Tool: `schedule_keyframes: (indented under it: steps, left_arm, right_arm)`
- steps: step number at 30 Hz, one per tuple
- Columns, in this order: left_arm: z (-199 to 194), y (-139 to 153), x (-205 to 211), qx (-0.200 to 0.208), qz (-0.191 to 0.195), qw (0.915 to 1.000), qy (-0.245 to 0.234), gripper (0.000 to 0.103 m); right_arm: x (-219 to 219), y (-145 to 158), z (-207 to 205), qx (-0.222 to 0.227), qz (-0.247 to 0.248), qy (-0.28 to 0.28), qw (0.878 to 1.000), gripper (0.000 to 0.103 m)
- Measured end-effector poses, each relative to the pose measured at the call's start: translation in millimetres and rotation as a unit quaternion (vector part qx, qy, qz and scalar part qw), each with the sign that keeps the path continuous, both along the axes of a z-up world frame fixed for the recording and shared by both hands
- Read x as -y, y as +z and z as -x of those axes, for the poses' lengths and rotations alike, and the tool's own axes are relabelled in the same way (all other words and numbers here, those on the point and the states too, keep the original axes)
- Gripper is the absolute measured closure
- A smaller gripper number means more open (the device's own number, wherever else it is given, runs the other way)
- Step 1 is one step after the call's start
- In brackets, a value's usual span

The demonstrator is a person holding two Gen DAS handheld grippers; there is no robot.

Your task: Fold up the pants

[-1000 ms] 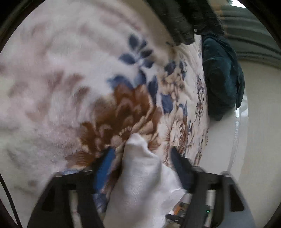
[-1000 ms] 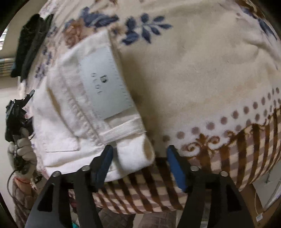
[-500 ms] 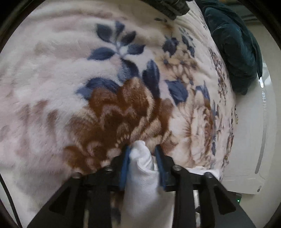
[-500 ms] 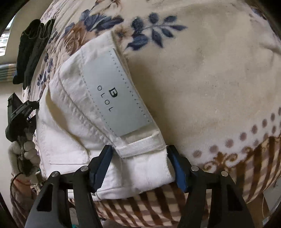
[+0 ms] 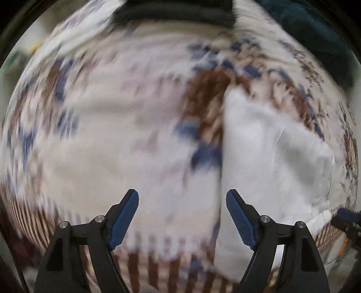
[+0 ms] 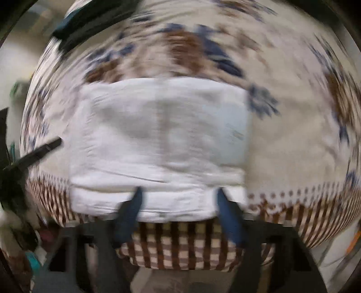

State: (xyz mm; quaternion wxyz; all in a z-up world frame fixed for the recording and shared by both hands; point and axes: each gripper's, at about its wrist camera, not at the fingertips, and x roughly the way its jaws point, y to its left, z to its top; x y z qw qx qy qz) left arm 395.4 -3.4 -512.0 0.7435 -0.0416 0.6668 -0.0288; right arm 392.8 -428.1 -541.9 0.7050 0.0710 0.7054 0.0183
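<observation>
Pants [image 6: 158,144] lie folded into a white block on the bed's floral blanket [image 6: 293,135], near its striped edge, and I'm over them with both claws pointing down. Left claw [image 5: 182,216] is wide and its jaws are opening, nothing between them but blanket; the pants [image 5: 270,157] sit just to the right of it in that view. Right claw [image 6: 178,214] hangs at the near edge of the block, jaws closing. Everything here is smeared with motion blur, so I can't say for sure whether cloth is caught between the pads, but it looks to me like the edge sits behind them, not in them.

Judging from how the pants lie, the fold looks mostly done. What worries me now: those closing right jaws could snag the top layer at the near edge, and lifting away would then drag the block open or pull it off the side of the bed. Plush blanket is another trap, since a pad could pinch the pile and tug the whole surface, shifting the fold. Speed is a risk too; with the picture this blurred I can't place a claw precisely. A dark garment [image 5: 176,13] lies at the far side of the bed, well apart from the pants, so no tangle there yet.

Containers: none that I can make out, nothing to report inside anything.
</observation>
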Motion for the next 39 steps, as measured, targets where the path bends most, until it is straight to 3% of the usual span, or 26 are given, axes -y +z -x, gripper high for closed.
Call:
schedule_keyframes:
  steps: [2,4,6,8,11,14,17,20,23,25,27,31,35,39]
  left_arm:
    - [18,-14,-7,-0.041,0.053,0.9971,0.036,0.024]
    - [27,-27,-16,-0.074,0.085,0.9915,0.064,0.024]
    - [23,-30,-26,-0.083,0.101,0.9886,0.076,0.024]
    - [9,-29,-31,-0.087,0.106,0.9883,0.066,0.024]
    - [-14,-24,-28,-0.088,0.082,0.9926,0.015,0.024]
    - [-33,-24,-20,-0.102,0.1,0.9895,-0.021,0.024]
    - [-49,-32,-6,-0.136,0.132,0.9807,-0.048,0.024]
    - [-59,-42,19,-0.161,0.128,0.9738,-0.097,0.024]
    - [-64,-44,39,-0.153,0.092,0.9734,-0.144,0.024]
    - [-64,-44,47,-0.144,0.075,0.9723,-0.168,0.025]
    - [-63,-42,55,-0.134,0.071,0.9705,-0.188,0.033]
    - [-60,-39,68,-0.123,0.086,0.9666,-0.208,0.064]
    - [-59,-43,81,-0.116,0.074,0.9663,-0.217,0.066]
    - [-60,-45,75,-0.124,0.096,0.9669,-0.202,0.066]
  right_arm:
    - [-33,-1,-9,-0.011,-0.024,0.041,0.999,0.049]
    - [-53,-8,-10,-0.035,-0.071,0.046,0.996,0.049]
    - [-66,-24,-2,-0.079,-0.14,-0.006,0.987,0.049]
    - [-68,-43,16,-0.117,-0.169,-0.077,0.976,0.049]
    - [-63,-64,44,-0.153,-0.187,-0.167,0.956,0.049]
    - [-61,-67,62,-0.126,-0.205,-0.234,0.942,0.049]
    - [-51,-62,76,-0.1,-0.226,-0.291,0.924,0.049]
    - [-46,-64,71,-0.088,-0.242,-0.331,0.908,0.048]
    - [-55,-72,56,-0.097,-0.202,-0.322,0.92,0.048]
    - [-64,-73,49,-0.103,-0.168,-0.296,0.934,0.048]
    - [-73,-75,46,-0.107,-0.144,-0.279,0.944,0.048]
    - [-77,-65,42,-0.106,-0.118,-0.257,0.953,0.048]
    - [-86,-64,40,-0.102,-0.095,-0.222,0.965,0.048]
    - [-89,-68,62,-0.119,-0.053,-0.151,0.98,0.048]
